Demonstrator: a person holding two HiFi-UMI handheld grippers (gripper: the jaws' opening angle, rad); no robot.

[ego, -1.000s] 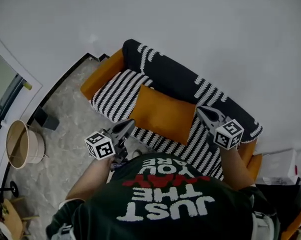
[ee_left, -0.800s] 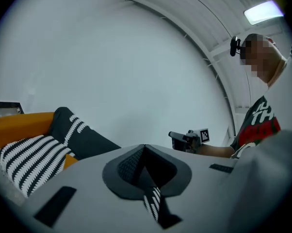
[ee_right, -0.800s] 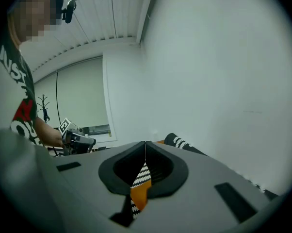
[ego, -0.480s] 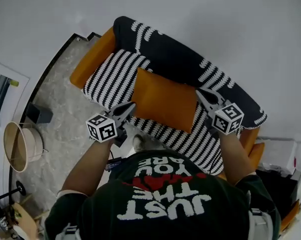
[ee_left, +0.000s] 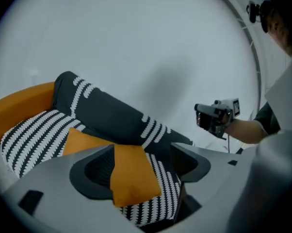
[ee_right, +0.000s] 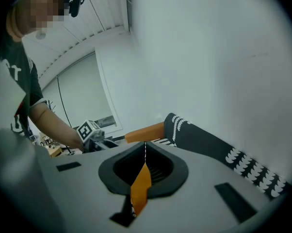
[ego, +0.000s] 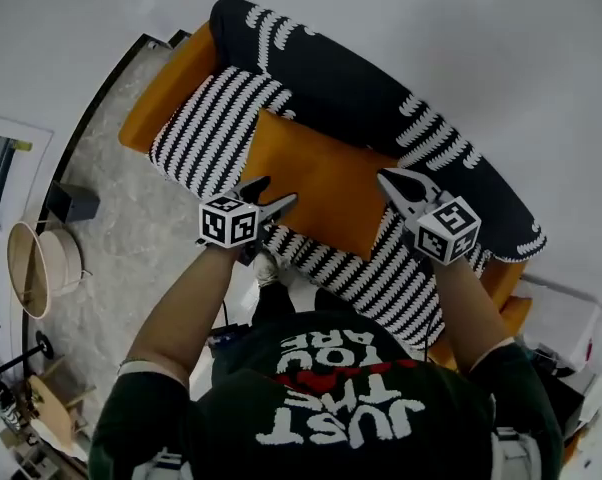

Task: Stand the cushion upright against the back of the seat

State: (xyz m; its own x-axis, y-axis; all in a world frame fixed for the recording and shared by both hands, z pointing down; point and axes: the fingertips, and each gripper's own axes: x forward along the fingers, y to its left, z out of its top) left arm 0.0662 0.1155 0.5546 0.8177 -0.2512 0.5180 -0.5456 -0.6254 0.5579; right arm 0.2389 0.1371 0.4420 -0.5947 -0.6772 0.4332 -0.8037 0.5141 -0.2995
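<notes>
Your left gripper (ego: 271,194) is at about 7 o'clock of the cushion (ego: 321,183), jaws spread wide; in the left gripper view the cushion's near corner sits right between them, but the jaws aren't closed on it; your left forearm (ego: 181,308) reaches forward and a bit inward, marker cube facing up. Your right gripper (ego: 393,184) is over the cushion's 3 o'clock edge, forearm (ego: 471,308) stretched nearly straight ahead; its jaws are drawn together with just a thin slit left; a sliver of orange shows in that slit, and honestly I can't tell if they're pinching fabric or if it's only showing through. The cushion itself is lying flat on the striped seat (ego: 206,133), long side running along the black backrest (ego: 341,88), which it touches or nearly touches at its 12 o'clock side; it's not propped up on it. The sofa runs from roughly 10 to 4 o'clock in the head view; the orange armrest (ego: 166,88) is at the 10 o'clock end.
</notes>
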